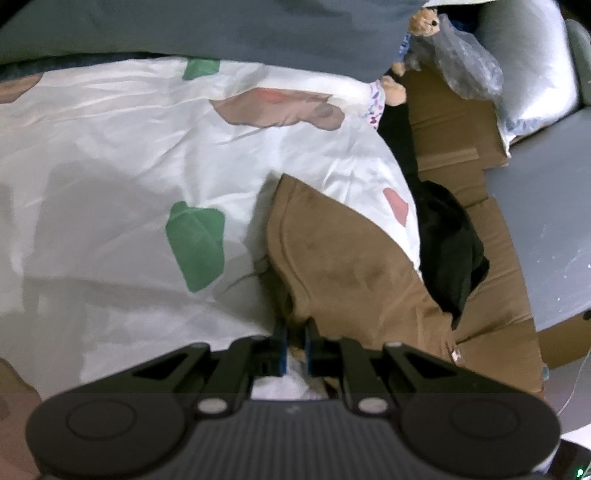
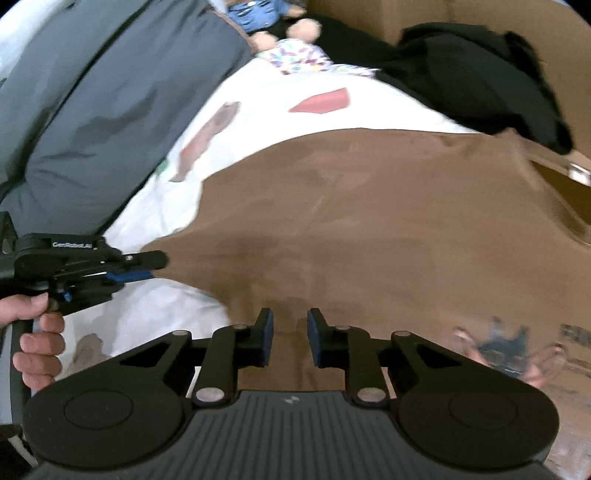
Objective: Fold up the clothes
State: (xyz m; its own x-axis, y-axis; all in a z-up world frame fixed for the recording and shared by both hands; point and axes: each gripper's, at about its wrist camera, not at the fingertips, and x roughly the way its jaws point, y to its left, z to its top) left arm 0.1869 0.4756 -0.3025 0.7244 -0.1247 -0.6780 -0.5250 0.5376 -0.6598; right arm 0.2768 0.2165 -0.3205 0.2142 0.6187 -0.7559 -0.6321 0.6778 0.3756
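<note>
A brown garment (image 2: 351, 221) lies spread over a white duvet, with a blurred printed picture (image 2: 509, 350) near its lower right. In the left wrist view the same brown garment (image 1: 332, 258) runs from the bed's right side down into my left gripper (image 1: 295, 341), which is shut on its edge. From the right wrist view, that left gripper (image 2: 153, 266) pinches the garment's left corner, held by a hand (image 2: 37, 332). My right gripper (image 2: 290, 339) sits low over the garment's near edge, its blue pads a narrow gap apart, with fabric showing flat between them.
The white duvet (image 1: 129, 147) has green and pink patches. A grey-blue pillow (image 2: 92, 110) lies along the far side. A black garment (image 2: 480, 81) and brown cardboard (image 1: 461, 122) lie at the right, with a teddy bear (image 1: 424, 22) and a plastic-wrapped bundle (image 1: 532, 62) beyond.
</note>
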